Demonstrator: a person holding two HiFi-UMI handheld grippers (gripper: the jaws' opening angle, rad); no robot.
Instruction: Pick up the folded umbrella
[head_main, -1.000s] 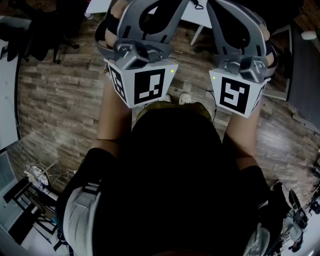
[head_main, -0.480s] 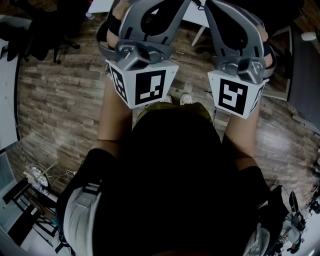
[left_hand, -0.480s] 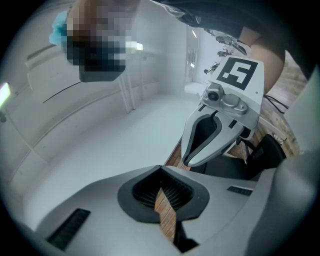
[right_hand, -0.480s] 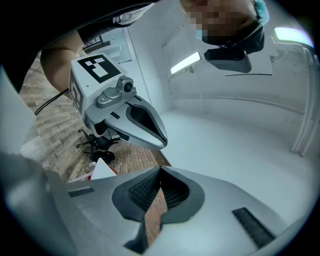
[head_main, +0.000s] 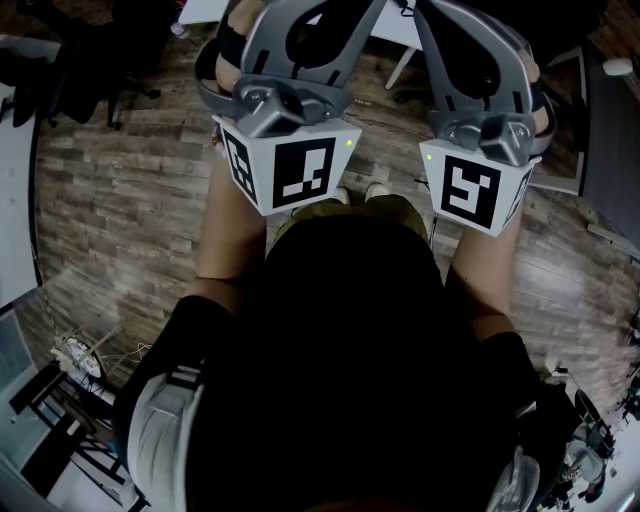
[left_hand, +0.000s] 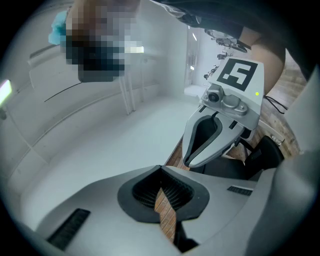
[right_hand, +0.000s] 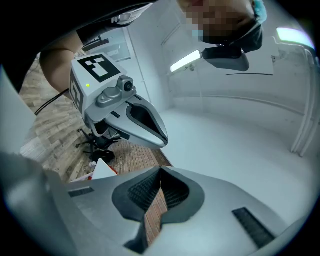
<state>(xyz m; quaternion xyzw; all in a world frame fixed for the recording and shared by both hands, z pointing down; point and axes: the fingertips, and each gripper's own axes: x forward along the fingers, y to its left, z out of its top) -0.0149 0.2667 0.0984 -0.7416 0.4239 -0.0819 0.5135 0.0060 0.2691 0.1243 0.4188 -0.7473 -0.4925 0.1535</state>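
Note:
No folded umbrella shows in any view. I hold both grippers up side by side in front of my chest, over the wooden floor (head_main: 120, 190). In the left gripper view my left gripper (left_hand: 162, 186) is shut, its pads meeting with nothing between them. My right gripper (right_hand: 159, 186) is shut and empty in the same way. In the head view only their rear parts and marker cubes show, the left cube (head_main: 290, 175) and the right cube (head_main: 470, 190); the jaw tips run off the top edge. Each gripper also shows from the side in the other's view: the right gripper (left_hand: 210, 135) and the left gripper (right_hand: 137, 120).
A white table (head_main: 398, 28) stands ahead at the top of the head view. Cables and black stands (head_main: 70, 370) lie at the lower left, more gear (head_main: 590, 440) at the lower right. An office chair base (right_hand: 97, 142) stands on the floor. A white wall (left_hand: 115, 135) fills both gripper views.
Both grippers stay shut and side by side. The floor and the clutter at the lower corners have slid a little in the head view.

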